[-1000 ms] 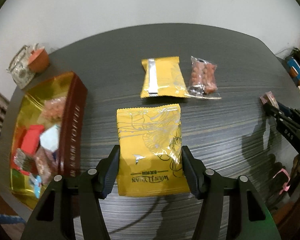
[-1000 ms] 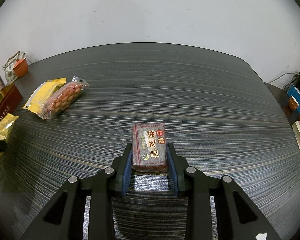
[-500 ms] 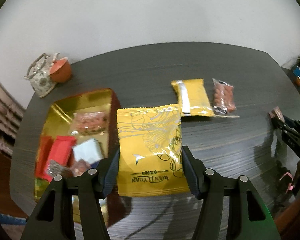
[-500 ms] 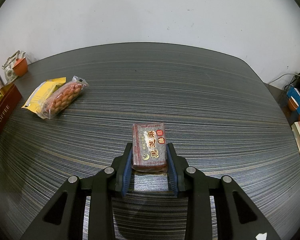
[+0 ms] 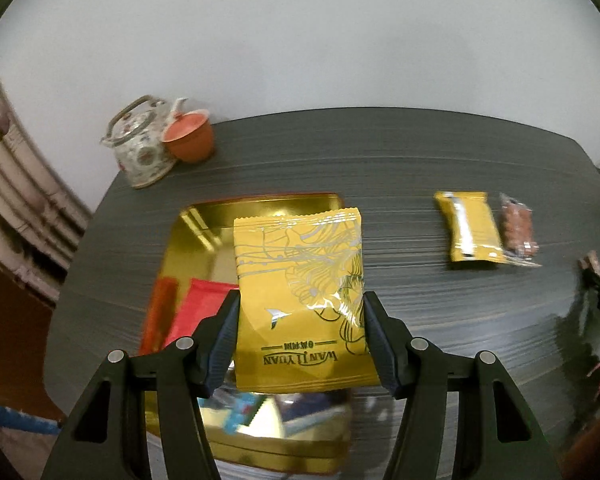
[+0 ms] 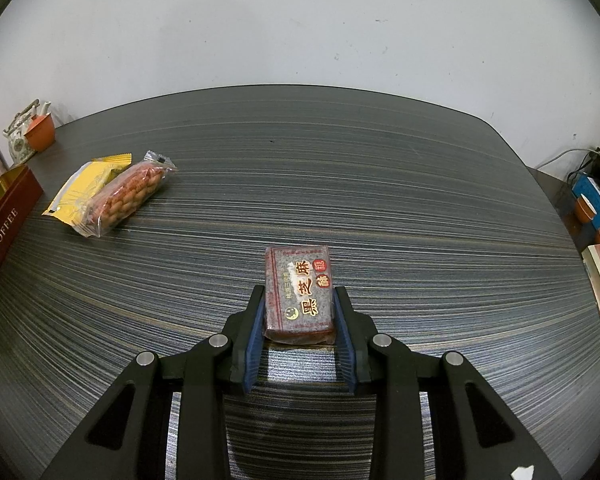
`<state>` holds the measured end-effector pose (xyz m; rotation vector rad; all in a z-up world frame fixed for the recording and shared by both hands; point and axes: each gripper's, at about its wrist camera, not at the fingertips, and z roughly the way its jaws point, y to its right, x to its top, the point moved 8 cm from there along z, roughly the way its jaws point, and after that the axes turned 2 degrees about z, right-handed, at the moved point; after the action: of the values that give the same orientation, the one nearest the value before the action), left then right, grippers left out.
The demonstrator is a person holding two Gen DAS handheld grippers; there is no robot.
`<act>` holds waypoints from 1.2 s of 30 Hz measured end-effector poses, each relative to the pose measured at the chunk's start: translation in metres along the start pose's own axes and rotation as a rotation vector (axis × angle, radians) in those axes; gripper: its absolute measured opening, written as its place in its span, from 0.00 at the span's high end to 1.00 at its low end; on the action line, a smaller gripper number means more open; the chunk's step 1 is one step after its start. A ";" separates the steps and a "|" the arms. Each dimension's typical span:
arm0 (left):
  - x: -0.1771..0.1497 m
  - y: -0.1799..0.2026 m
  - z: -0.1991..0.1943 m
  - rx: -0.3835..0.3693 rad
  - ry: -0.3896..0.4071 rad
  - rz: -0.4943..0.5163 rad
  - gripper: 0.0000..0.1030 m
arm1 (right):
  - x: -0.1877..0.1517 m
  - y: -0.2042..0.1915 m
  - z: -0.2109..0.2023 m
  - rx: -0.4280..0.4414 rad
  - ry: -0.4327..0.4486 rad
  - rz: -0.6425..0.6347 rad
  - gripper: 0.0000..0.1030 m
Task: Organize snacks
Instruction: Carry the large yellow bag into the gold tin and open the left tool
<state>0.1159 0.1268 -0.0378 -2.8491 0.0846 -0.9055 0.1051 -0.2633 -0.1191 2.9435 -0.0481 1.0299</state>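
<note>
A dark striped table (image 6: 340, 168) ran up to a plain white wall, with a teapot (image 5: 140, 152) and an orange cup (image 5: 190, 140) at eleven o'clock in the left wrist view. Your left gripper (image 5: 300, 312) was clamped half-wide on a yellow packet (image 5: 300, 300), poised above the gold tin (image 5: 204, 220), probably so it could drop in among the red packets (image 5: 196, 312) lying there. Your right gripper (image 6: 299, 312) pinched a sesame bar (image 6: 299, 292) between narrow jaws, low over the table, seemingly waiting its turn. Another yellow pouch (image 6: 84, 192) and a peanut bag (image 6: 132, 196) touched side by side at ten o'clock in the right wrist view, not yet sorted.
</note>
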 end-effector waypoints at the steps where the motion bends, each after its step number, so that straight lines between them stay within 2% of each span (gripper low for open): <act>1: 0.000 -0.004 0.001 0.005 -0.002 -0.002 0.42 | 0.001 -0.001 0.000 0.000 0.000 -0.001 0.72; 13: -0.024 -0.050 0.030 0.040 -0.074 -0.010 0.42 | 0.001 0.001 0.001 -0.008 -0.001 -0.008 0.72; 20: -0.030 -0.051 0.036 0.015 -0.073 0.028 0.42 | 0.001 -0.003 0.002 -0.013 0.000 -0.013 0.72; 31: -0.030 -0.052 0.038 -0.038 -0.072 0.031 0.41 | 0.002 -0.012 0.003 -0.044 -0.006 -0.033 0.71; 36: -0.029 -0.055 0.035 -0.093 -0.067 -0.006 0.36 | 0.004 -0.019 0.004 -0.071 -0.023 -0.048 0.73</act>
<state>0.1132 0.1887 -0.0737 -2.9641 0.1144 -0.8276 0.1113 -0.2441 -0.1196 2.8778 -0.0144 0.9680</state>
